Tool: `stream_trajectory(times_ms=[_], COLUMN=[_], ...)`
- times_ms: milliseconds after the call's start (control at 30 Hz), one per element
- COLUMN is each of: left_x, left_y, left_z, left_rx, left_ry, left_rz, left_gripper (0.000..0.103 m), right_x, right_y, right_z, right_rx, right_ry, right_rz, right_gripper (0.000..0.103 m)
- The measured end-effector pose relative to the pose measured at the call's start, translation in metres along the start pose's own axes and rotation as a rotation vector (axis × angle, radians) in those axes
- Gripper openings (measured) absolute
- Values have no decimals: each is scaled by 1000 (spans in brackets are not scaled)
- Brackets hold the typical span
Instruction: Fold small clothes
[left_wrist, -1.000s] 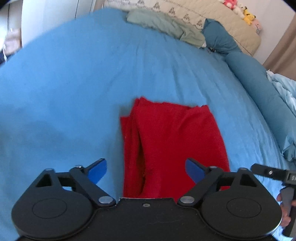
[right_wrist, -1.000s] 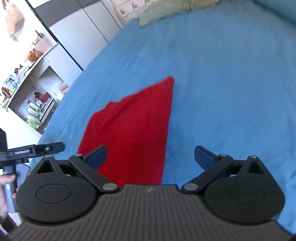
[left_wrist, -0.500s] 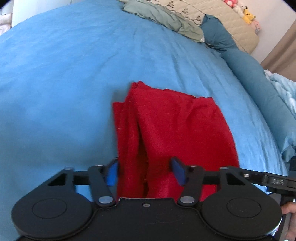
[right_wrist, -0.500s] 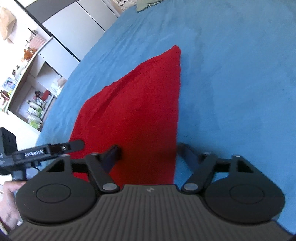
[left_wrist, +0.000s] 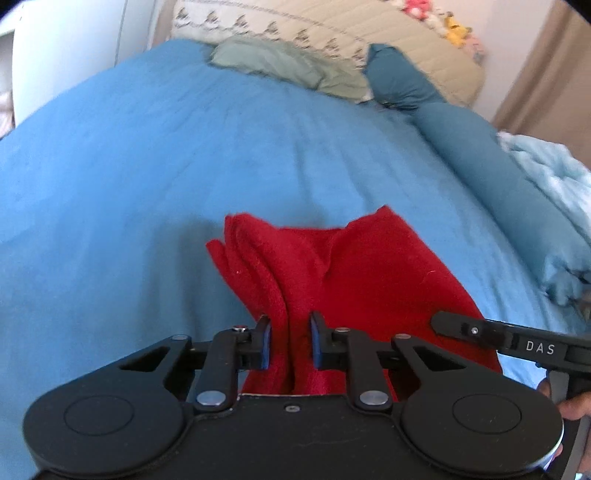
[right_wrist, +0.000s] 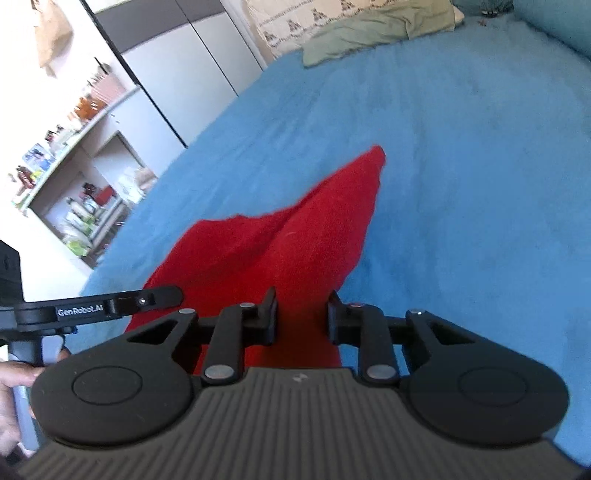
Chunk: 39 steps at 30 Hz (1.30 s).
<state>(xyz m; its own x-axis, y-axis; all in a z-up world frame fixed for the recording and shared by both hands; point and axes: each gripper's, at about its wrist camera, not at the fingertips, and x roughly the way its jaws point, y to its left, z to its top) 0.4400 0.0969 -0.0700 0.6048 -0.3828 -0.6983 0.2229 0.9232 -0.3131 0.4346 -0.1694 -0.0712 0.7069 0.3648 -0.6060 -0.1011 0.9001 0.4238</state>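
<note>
A red garment (left_wrist: 354, 280) lies partly folded on the blue bedsheet (left_wrist: 147, 177). My left gripper (left_wrist: 289, 341) is shut on its near left edge, with bunched layers of cloth between the blue pads. My right gripper (right_wrist: 302, 319) is shut on the near right edge of the red garment (right_wrist: 280, 254), which rises off the sheet toward both grippers. Its far corners still rest on the bed. The right gripper's finger also shows in the left wrist view (left_wrist: 480, 330), and the left gripper's in the right wrist view (right_wrist: 110, 304).
A pale green cloth (left_wrist: 288, 66) and a beige quilted headboard (left_wrist: 332, 33) are at the far end. Teal pillows (left_wrist: 472, 147) and a light blue blanket (left_wrist: 554, 177) lie along the right. White cupboards and cluttered shelves (right_wrist: 85, 192) stand left of the bed.
Both grippers went from open to shut on the near edge of the red garment. The near edge has lifted and the cloth has bunched and drawn toward the cameras.
</note>
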Motion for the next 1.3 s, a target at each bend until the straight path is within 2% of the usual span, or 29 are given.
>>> stream_trajectory(times_ms=[200, 300, 400, 467, 533, 600, 633, 700, 733, 767, 833, 967, 1067, 1167, 1300], left_x=[-51, -60, -55, -46, -40, -37, -38, -43, -45, -47, -48, -37, -27, -22, -36], left_y=[-66, -101, -120, -126, -130, -130, -128, -123, -121, -120, -118, -109, -104, -99, -105], left_z=[-43, -82, -118, -140, -158, -170, -171, -174, -173, -174, -180, -189, -197, -198, -190], left_rx=[9, 30, 5, 5, 19, 46, 40, 19, 25, 40, 76, 93, 69, 29, 21], left_ry=[-46, -54, -28, -5, 9, -1, -4, -20, -25, -34, -39, -24, -10, -9, -14], left_rz=[-108, -115, -120, -98, -45, 25, 37, 53, 67, 89, 119, 147, 161, 165, 176], left_gripper=[20, 19, 18, 17, 18, 21, 25, 35, 45, 53, 56, 65, 69, 74, 73], right_x=[-100, -129, -145, -149, -149, -149, -151, -157, -160, -162, -160, -157, -151, -150, -168], right_y=[-8, -17, -31, -44, -56, -66, -70, -73, -74, -74, -76, -92, -104, -109, -98], right_z=[-38, -68, -106, -131, -153, -166, -169, -173, -175, -177, -181, -194, -201, -203, -198], right_rx=[-62, -60, -69, -49, -28, 12, 28, 46, 48, 39, 1, -31, -21, -21, -45], right_ry=[-52, -47, -25, -3, 9, 1, -2, -27, -39, -50, -36, -28, -37, -50, -83], right_rz=[-41, -53, -74, -90, -117, -154, -176, -171, -171, -188, -226, -244, -257, -249, -246], right_gripper=[40, 40, 40, 40, 41, 51, 63, 70, 81, 86, 86, 87, 94, 96, 96])
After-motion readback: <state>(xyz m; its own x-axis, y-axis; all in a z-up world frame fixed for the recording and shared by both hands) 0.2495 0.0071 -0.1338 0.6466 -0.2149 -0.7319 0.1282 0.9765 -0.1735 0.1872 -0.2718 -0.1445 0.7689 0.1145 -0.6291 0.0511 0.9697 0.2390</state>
